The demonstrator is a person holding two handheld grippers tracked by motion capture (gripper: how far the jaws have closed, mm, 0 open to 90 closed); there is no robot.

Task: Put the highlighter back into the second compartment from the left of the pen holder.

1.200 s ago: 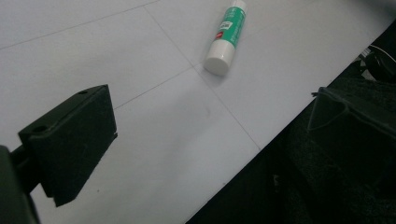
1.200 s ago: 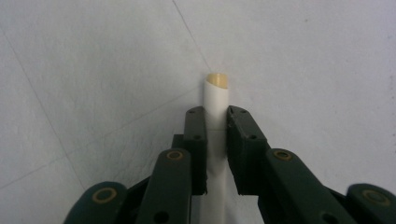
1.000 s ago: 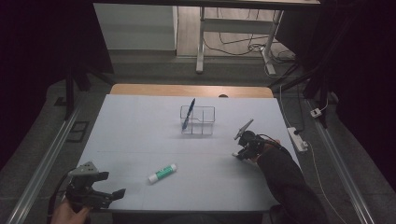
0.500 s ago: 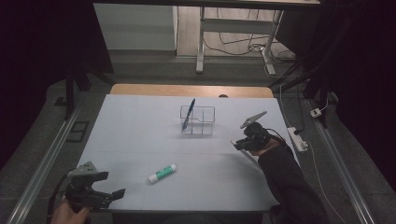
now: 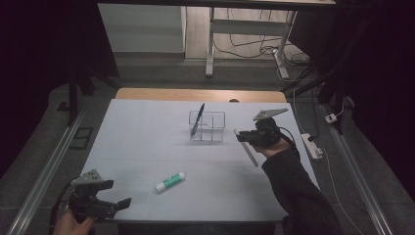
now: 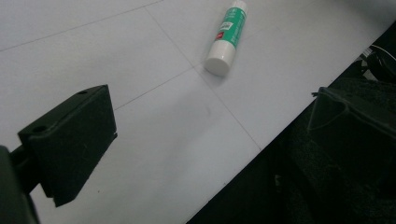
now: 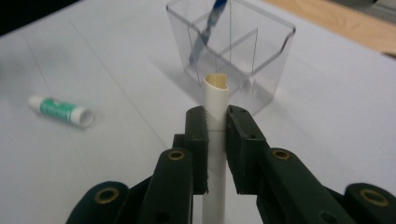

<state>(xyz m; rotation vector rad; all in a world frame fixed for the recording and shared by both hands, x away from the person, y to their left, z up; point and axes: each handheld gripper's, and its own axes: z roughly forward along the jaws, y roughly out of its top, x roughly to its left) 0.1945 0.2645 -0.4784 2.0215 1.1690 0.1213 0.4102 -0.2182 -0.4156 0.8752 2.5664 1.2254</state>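
The right tool is clamped on a white tube: in the right gripper view its two black pads press on either side of the tube just below its open top end, and the rest of the tube runs down between the jaws and out of the bottom of that view. In the high view the tube slants down from the tool toward the near edge of the tabletop, and it sits just to the right of the clear box; whether its lower end touches the tabletop I cannot tell.

The clear box stands upright, split into compartments by thin clear walls, with a blue pen leaning in its left-hand part, tip down and top tilted out over the rim. In the right gripper view the box is straight beyond the tube's top end, with the pen at its far left corner.

A glue stick, green and white, lies on its side well in front of the box and to its left, near the front edge of the tabletop.

The left tool is farther left of the box, past the glue stick, at the front left corner. Its jaws stand wide apart with nothing between them; in the left gripper view the glue stick lies beyond them, untouched.
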